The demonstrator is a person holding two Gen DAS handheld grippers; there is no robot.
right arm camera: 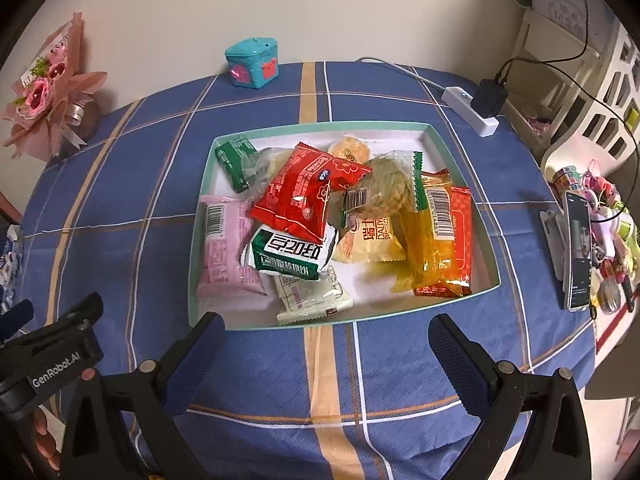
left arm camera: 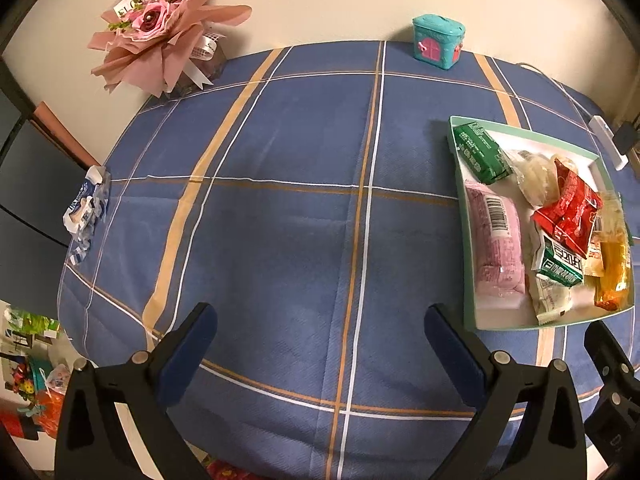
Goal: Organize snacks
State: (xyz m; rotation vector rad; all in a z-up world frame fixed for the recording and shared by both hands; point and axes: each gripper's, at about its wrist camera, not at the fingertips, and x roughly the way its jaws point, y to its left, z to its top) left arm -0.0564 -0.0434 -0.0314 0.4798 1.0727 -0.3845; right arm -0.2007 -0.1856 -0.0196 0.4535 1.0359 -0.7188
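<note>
A shallow green-rimmed box [right arm camera: 320, 127] holds several snack packets: a red one [right arm camera: 298, 196], a pink one [right arm camera: 224, 248], a green-and-white one [right arm camera: 290, 254], an orange-yellow one [right arm camera: 434, 240] and a dark green one [right arm camera: 236, 162]. My right gripper [right arm camera: 326, 344] hovers open just in front of the box's near wall, nothing between its fingers. In the left wrist view the same box [left arm camera: 464, 216] lies at the right. My left gripper [left arm camera: 320, 340] stands open over bare cloth, left of the box.
A blue plaid cloth [left arm camera: 280, 220] covers the table. A crumpled blue-and-white wrapper [left arm camera: 86, 204] lies at its left edge. At the back stand a pink bouquet [left arm camera: 160, 28] and a teal toy box [left arm camera: 438, 42]. A power strip [right arm camera: 472, 110], phone [right arm camera: 578, 252] and trinkets sit right.
</note>
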